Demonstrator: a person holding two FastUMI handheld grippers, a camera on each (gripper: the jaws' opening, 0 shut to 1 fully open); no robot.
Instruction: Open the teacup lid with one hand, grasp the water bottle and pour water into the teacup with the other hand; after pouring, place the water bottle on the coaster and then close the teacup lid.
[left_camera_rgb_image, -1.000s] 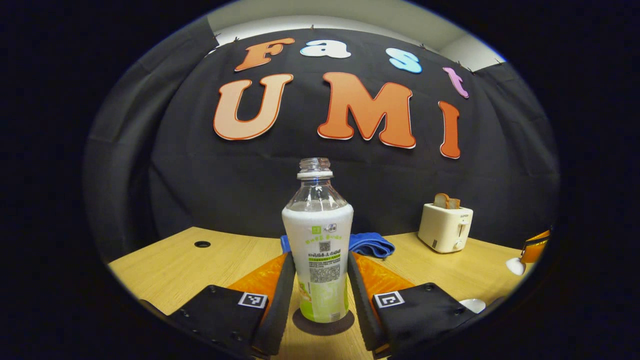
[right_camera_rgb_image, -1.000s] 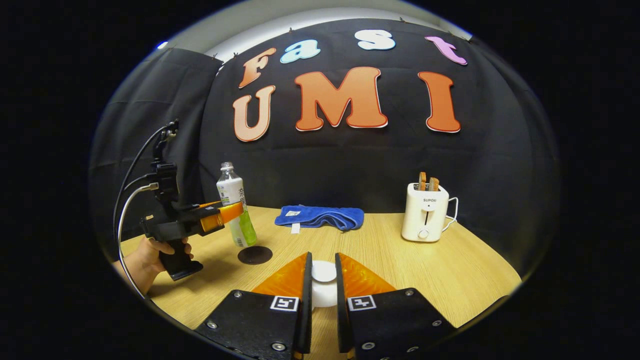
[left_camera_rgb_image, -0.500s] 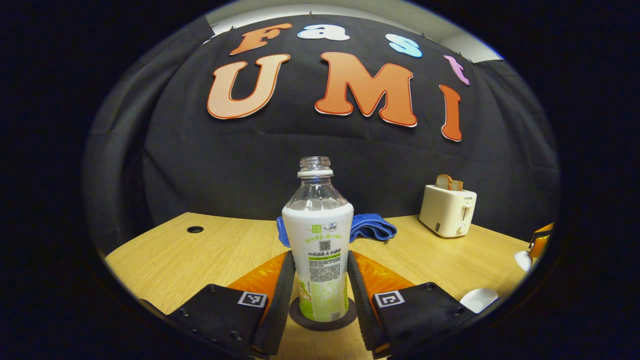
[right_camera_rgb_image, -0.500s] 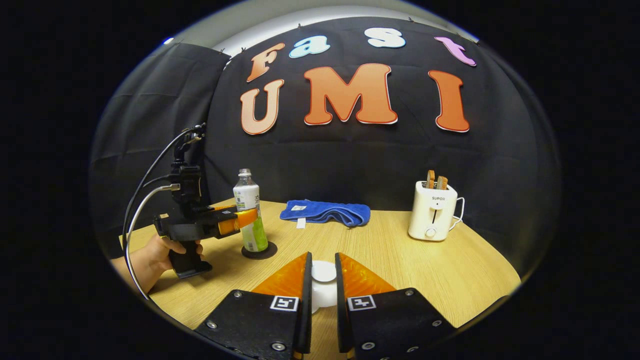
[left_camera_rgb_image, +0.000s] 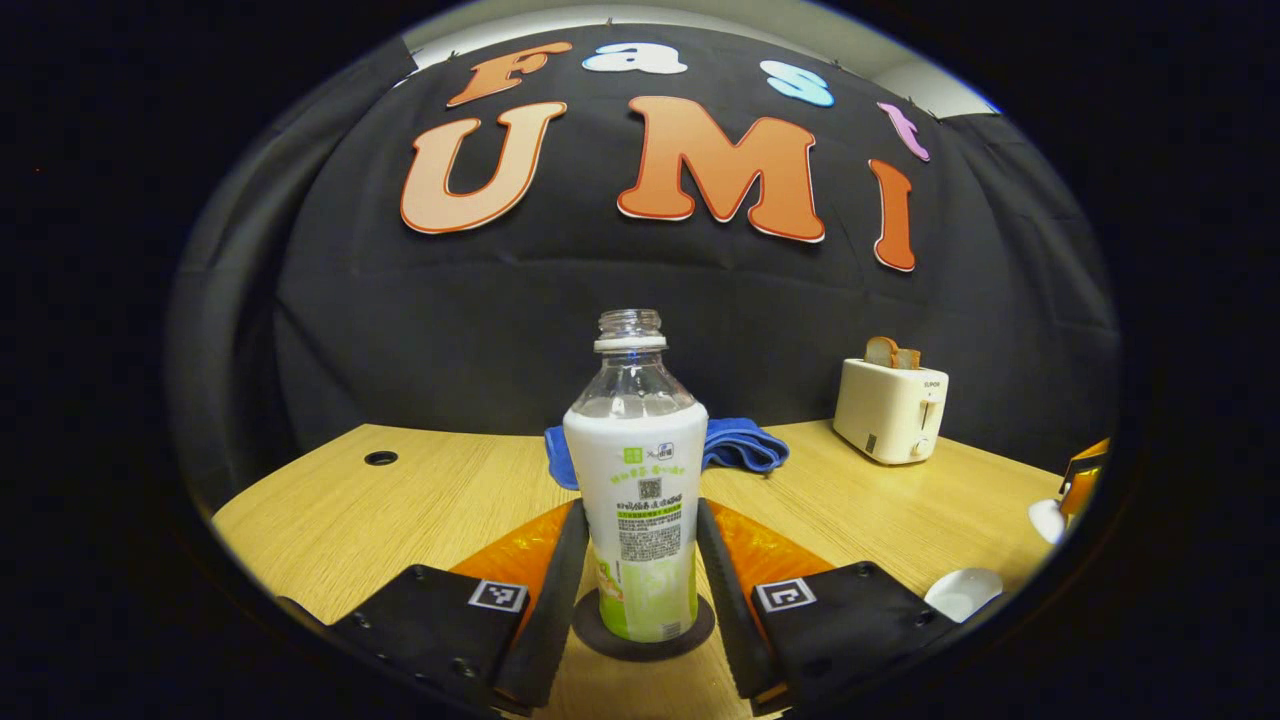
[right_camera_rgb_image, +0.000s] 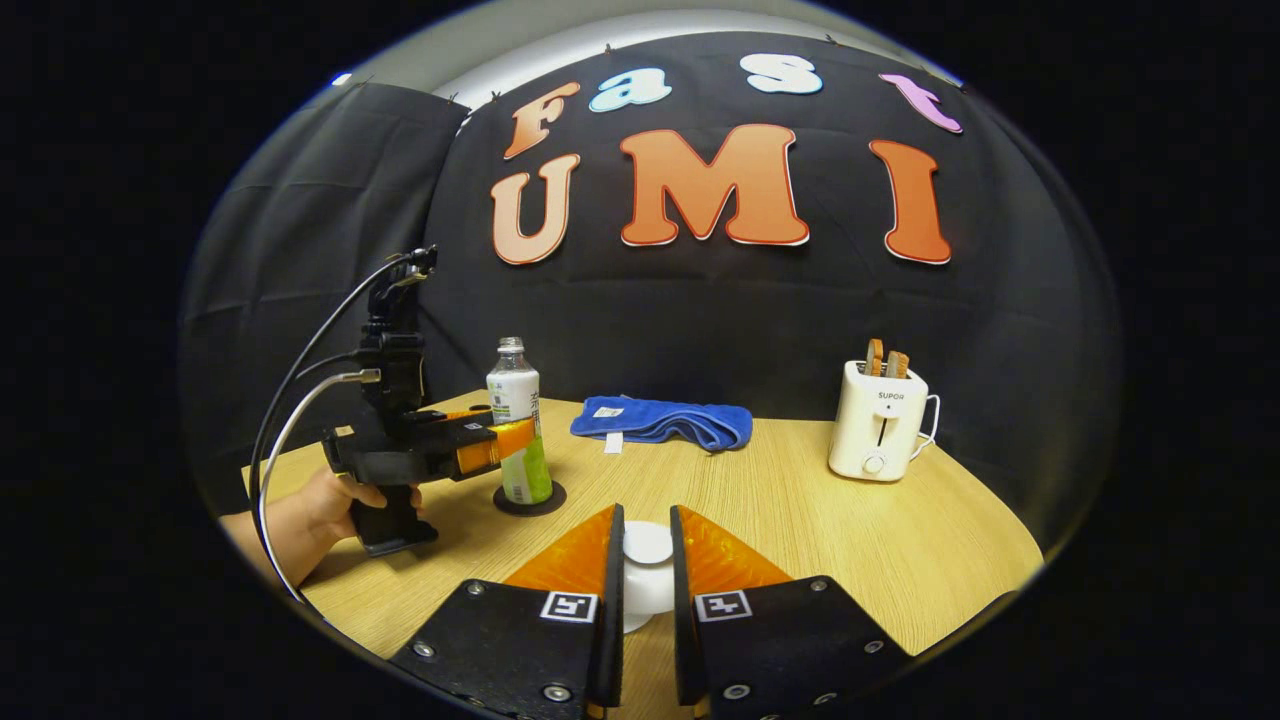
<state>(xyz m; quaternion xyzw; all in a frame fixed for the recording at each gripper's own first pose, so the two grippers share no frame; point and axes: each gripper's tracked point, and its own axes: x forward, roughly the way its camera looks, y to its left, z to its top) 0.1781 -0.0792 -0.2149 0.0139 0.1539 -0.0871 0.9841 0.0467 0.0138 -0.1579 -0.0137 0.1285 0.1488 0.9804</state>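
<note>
The water bottle, uncapped and with a white and green label, stands upright on the dark round coaster. My left gripper is shut on the bottle, one finger against each side of its label. In the right gripper view the bottle stands on the coaster at left, inside the left gripper. My right gripper is shut on the knob of the white teacup lid. The white teacup sits at the lower right of the left gripper view, with the lid held beyond it.
A folded blue towel lies at the back of the wooden table. A white toaster with bread slices stands at the back right. A person's hand holds the left gripper. A small round hole marks the table's far left.
The bottle came down from just above the table onto the coaster and now stands on it. The left fingers have spread very slightly. The right gripper kept the lid nearly still.
</note>
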